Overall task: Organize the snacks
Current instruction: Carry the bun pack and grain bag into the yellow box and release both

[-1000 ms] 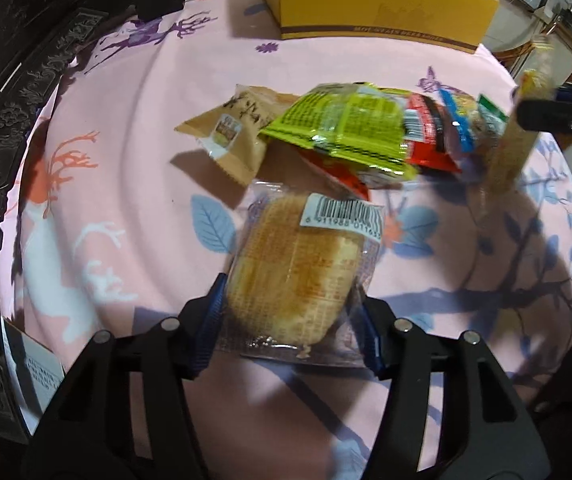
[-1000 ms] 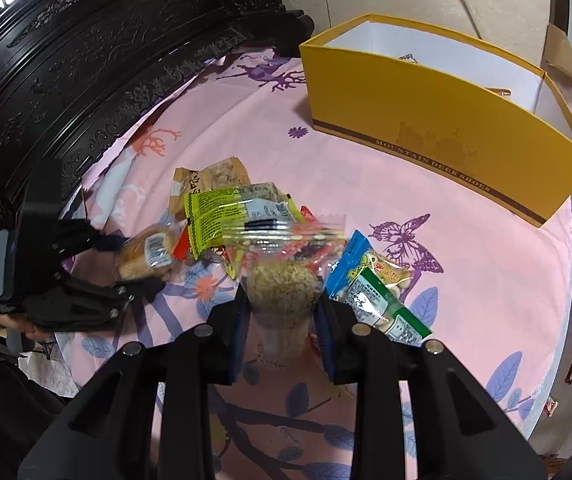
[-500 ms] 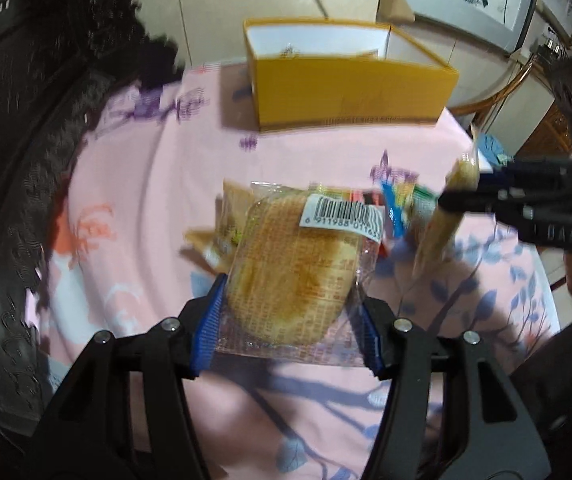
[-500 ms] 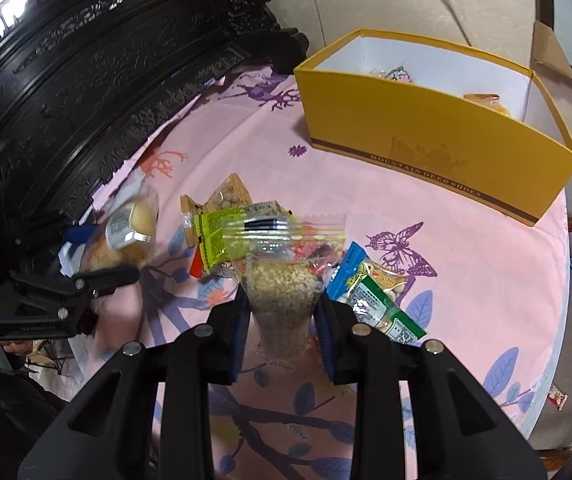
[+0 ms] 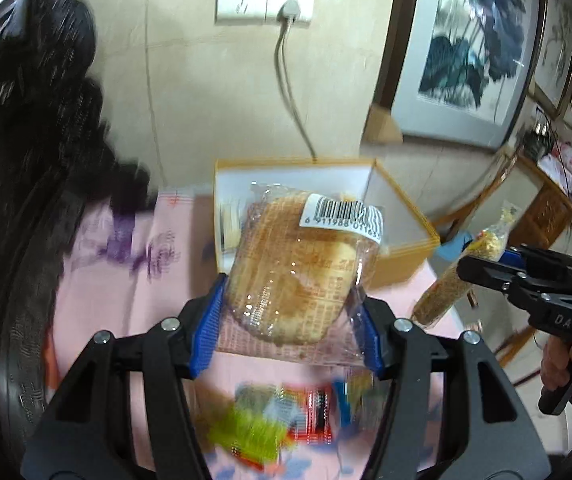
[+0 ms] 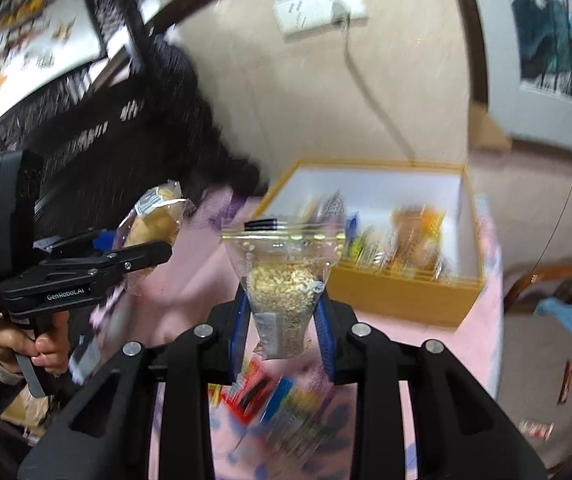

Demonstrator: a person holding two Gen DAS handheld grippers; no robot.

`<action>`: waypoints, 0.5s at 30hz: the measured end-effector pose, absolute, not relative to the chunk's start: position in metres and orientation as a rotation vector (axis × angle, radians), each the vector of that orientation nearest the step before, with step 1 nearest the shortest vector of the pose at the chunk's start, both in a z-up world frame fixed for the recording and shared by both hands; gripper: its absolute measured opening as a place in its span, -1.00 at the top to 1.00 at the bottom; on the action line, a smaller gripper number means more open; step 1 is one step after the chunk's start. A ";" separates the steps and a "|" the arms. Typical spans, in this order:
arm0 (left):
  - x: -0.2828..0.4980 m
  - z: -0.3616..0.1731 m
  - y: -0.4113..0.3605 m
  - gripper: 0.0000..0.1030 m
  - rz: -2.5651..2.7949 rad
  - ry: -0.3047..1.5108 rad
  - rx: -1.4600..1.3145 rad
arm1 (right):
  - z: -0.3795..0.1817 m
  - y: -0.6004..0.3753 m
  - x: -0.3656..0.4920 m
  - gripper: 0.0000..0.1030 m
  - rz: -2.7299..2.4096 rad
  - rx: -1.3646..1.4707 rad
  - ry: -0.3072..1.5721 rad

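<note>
Both snacks lifted off table (image 5: 133, 320), tools clamped.

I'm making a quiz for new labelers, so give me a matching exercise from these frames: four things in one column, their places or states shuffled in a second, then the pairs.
Things:
1. bread bun in clear wrap
2. clear bag of grains
3. yellow box
4. pile of loose snack packets

Places or states:
A. lying on the pink tablecloth
B. gripped in the right gripper
C. open on top, snacks inside
D. gripped in the left gripper

Pairs: 1-D, 2-B, 3-C, 4-A
</note>
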State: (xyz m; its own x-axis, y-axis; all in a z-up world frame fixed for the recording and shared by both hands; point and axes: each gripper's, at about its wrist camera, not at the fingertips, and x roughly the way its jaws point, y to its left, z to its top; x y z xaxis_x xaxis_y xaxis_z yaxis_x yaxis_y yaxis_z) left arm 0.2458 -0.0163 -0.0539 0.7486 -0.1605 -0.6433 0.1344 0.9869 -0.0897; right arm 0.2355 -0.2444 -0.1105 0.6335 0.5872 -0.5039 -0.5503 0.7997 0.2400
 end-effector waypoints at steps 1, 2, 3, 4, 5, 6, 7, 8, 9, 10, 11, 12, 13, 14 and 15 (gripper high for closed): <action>0.253 -0.048 -0.019 -0.14 -0.163 0.694 -0.036 | -0.103 -0.247 0.243 0.41 0.643 0.067 0.579; 0.266 -0.039 -0.022 -0.14 -0.168 0.673 -0.034 | -0.094 -0.250 0.254 0.41 0.631 0.063 0.556; 0.275 -0.033 -0.025 -0.14 -0.172 0.658 -0.031 | -0.089 -0.251 0.262 0.41 0.623 0.058 0.545; 0.283 -0.028 -0.028 -0.14 -0.175 0.647 -0.024 | -0.084 -0.252 0.271 0.41 0.613 0.054 0.537; 0.291 -0.025 -0.031 -0.14 -0.177 0.640 -0.016 | -0.079 -0.254 0.281 0.41 0.600 0.053 0.527; 0.302 -0.021 -0.036 -0.14 -0.180 0.633 -0.003 | -0.076 -0.255 0.290 0.41 0.593 0.050 0.518; 0.314 -0.017 -0.040 -0.14 -0.184 0.626 0.010 | -0.073 -0.255 0.300 0.41 0.583 0.042 0.507; 0.323 -0.015 -0.045 -0.15 -0.188 0.623 0.020 | -0.071 -0.254 0.307 0.41 0.577 0.036 0.501; 0.333 -0.013 -0.048 -0.15 -0.186 0.620 0.027 | -0.070 -0.252 0.317 0.41 0.565 0.025 0.492; 0.345 -0.012 -0.052 -0.24 -0.178 0.615 0.035 | -0.069 -0.252 0.323 0.39 0.554 0.017 0.491; 0.356 -0.012 -0.056 -0.66 -0.162 0.616 0.042 | -0.068 -0.250 0.335 0.33 0.539 0.005 0.509; 0.364 -0.011 -0.057 -0.96 -0.131 0.617 0.050 | -0.068 -0.249 0.346 0.03 0.517 -0.006 0.536; 0.372 -0.009 -0.058 -0.96 -0.070 0.612 0.061 | -0.067 -0.248 0.353 -0.29 0.478 -0.007 0.548; 0.375 -0.006 -0.058 -0.96 -0.029 0.611 0.067 | -0.062 -0.252 0.354 -0.34 0.428 0.015 0.529; 0.376 -0.001 -0.058 -0.96 -0.014 0.604 0.064 | -0.058 -0.256 0.352 -0.40 0.417 0.039 0.502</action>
